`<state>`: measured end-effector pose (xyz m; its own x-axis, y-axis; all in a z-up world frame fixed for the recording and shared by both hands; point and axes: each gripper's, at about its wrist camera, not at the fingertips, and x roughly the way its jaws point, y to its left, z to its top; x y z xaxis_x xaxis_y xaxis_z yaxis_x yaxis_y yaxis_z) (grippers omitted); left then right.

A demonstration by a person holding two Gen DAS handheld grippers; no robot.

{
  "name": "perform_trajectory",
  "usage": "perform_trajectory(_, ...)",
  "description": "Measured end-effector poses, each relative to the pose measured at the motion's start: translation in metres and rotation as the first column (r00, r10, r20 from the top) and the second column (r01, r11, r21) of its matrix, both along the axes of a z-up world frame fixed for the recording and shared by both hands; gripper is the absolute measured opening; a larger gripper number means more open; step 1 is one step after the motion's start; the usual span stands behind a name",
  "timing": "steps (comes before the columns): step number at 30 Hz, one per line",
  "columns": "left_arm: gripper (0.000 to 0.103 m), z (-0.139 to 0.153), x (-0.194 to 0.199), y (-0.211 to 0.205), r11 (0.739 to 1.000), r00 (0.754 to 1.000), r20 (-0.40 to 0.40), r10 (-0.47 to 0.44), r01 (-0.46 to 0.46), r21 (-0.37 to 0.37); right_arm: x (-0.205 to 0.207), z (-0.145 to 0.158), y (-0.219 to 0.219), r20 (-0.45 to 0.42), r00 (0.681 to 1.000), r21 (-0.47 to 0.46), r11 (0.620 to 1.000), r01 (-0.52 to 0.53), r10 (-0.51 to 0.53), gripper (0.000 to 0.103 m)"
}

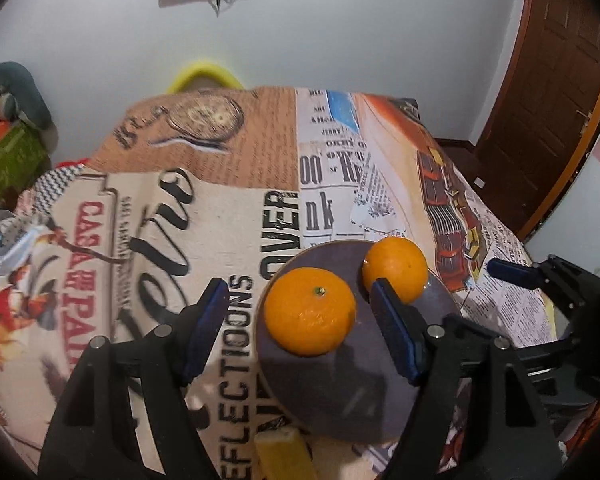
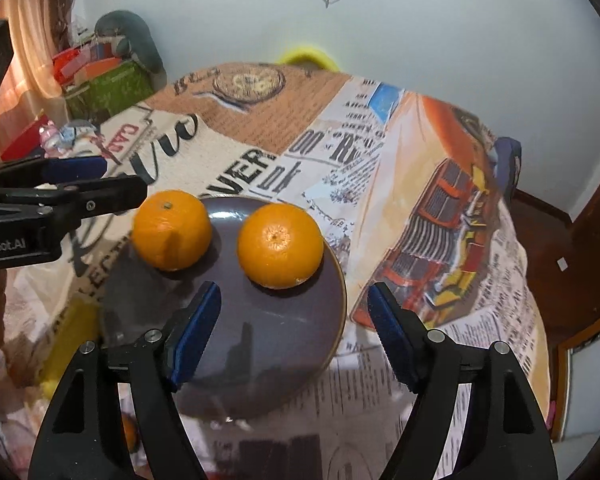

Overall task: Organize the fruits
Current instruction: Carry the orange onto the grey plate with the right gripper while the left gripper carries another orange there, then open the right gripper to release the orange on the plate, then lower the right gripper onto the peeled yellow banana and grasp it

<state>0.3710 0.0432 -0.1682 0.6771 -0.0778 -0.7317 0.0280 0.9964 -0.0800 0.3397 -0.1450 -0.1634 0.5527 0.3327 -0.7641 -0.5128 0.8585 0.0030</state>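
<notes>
Left wrist view: both oranges (image 1: 310, 316) (image 1: 396, 268) sit on the plate (image 1: 340, 396), near the bench's right edge.
Left gripper (image 1: 296, 328): wide open, empty.
Right gripper (image 2: 294, 320): wide open, empty.
Advice: I'd straddle the banana (image 1: 284, 456) squarely and lift it gently.

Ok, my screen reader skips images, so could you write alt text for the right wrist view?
Two round orange mandarins sit apart on a round dark purple plate on a newspaper-print tablecloth. The open right gripper hovers above the plate, holding nothing; the left gripper reaches in from the left.
</notes>
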Motion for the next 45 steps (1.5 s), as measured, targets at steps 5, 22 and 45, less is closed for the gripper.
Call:
perform_trajectory(5, 0.073, 0.017, -0.032, 0.003, 1.0, 0.999, 0.04, 0.011, -0.012, 0.022, -0.027, 0.021, -0.005, 0.042, 0.999, 0.015, 1.0, 0.004, -0.005, 0.073)
perform_trajectory(22, 0.073, 0.036, -0.151, 0.004, 0.998, 0.996, 0.084, 0.019, -0.024, 0.058, -0.137, 0.036, -0.012, 0.051, 0.999, 0.014, 1.0, -0.007, 0.006, 0.075)
perform_trajectory(45, 0.073, -0.025, -0.223, 0.025, 0.997, 0.998, -0.028, 0.061, -0.059, 0.055, -0.161, -0.042, 0.029, -0.204, 0.979, 0.009, 1.0, -0.01, 0.012, 0.077)
